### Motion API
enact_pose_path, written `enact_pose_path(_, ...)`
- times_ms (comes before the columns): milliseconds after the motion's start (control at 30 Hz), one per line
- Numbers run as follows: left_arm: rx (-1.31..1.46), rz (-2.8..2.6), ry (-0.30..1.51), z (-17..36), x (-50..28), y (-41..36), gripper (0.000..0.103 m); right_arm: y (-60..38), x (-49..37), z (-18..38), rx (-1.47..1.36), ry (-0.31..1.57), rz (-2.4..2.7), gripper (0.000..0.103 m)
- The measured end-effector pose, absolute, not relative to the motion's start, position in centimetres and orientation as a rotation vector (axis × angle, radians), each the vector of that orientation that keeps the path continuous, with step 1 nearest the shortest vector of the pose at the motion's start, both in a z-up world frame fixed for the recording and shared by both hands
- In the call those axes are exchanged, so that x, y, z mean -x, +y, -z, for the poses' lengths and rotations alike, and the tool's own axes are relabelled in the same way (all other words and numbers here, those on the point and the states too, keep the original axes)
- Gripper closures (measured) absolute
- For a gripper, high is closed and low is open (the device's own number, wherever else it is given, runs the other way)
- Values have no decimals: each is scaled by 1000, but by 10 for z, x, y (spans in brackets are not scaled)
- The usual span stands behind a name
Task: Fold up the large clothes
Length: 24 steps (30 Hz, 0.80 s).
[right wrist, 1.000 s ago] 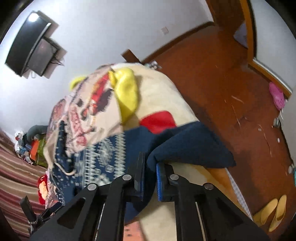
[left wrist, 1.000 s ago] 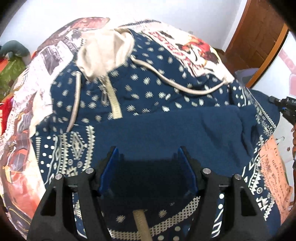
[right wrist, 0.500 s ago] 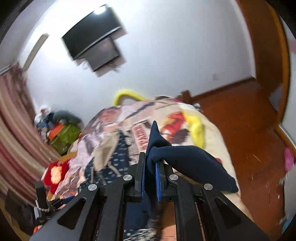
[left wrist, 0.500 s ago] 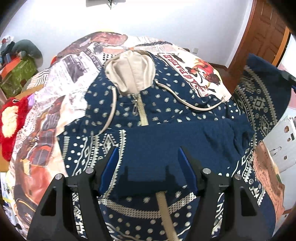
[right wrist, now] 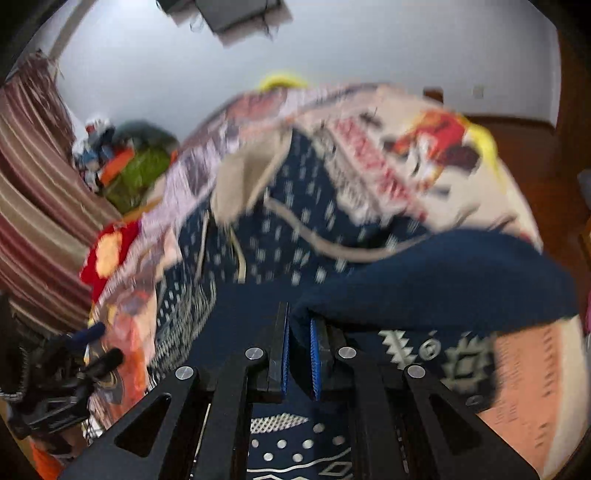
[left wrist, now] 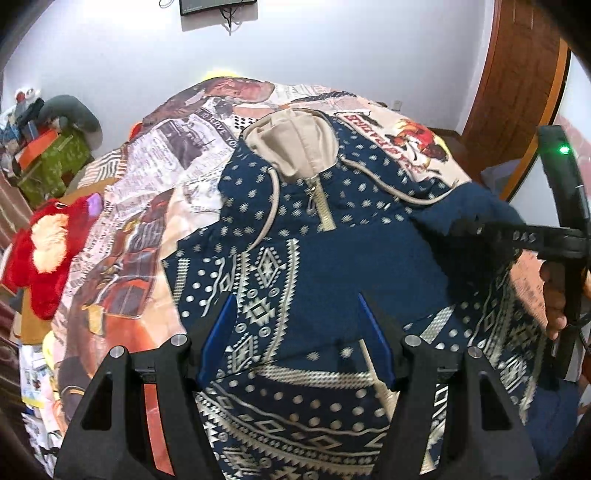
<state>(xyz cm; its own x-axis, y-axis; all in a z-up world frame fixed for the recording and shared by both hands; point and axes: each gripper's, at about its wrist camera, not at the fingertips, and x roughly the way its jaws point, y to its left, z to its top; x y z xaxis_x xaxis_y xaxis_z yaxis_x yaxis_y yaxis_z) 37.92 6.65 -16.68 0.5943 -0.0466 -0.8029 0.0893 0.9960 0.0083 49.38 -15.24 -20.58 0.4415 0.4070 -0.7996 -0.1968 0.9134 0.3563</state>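
A navy hoodie with white patterns, a beige hood and a beige zip lies spread on the bed. My left gripper hovers above the hoodie's lower front, open, with nothing between its blue pads. My right gripper is shut on the hoodie's plain navy sleeve, which drapes out to the right of the jaws over the hoodie body. In the left wrist view the right gripper's black body and the hand holding it show at the right edge, with the sleeve stretched across. The right wrist view is blurred by motion.
A printed bedspread covers the bed. A red plush toy lies at its left edge, a green box with clutter stands beyond it. A wooden door is at the right, a wall-mounted screen above the bed.
My right gripper has swung the navy sleeve from out over the floor in over the hoodie. The left gripper has pulled back and up, bringing more of the bed into view.
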Motion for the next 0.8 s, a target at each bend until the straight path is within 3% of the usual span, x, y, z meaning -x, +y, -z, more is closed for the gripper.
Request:
enact_pose_path(267,-77,71,953,175,-379,63,38,-144,-485,245,-140,1223,-361,92)
enact_pose_path(333,-67,72,958,173,-382,60,38,-151,-482,248,-147,1250,-373,85)
enact_pose_path(467,-75,81,958,167,-387,47,38,-169,-472,237,-181,1237,-403,51)
enact_pose_path(800,-137,238,942,146,-418,-44,38,-261,-435,170,-181,991,-317,37)
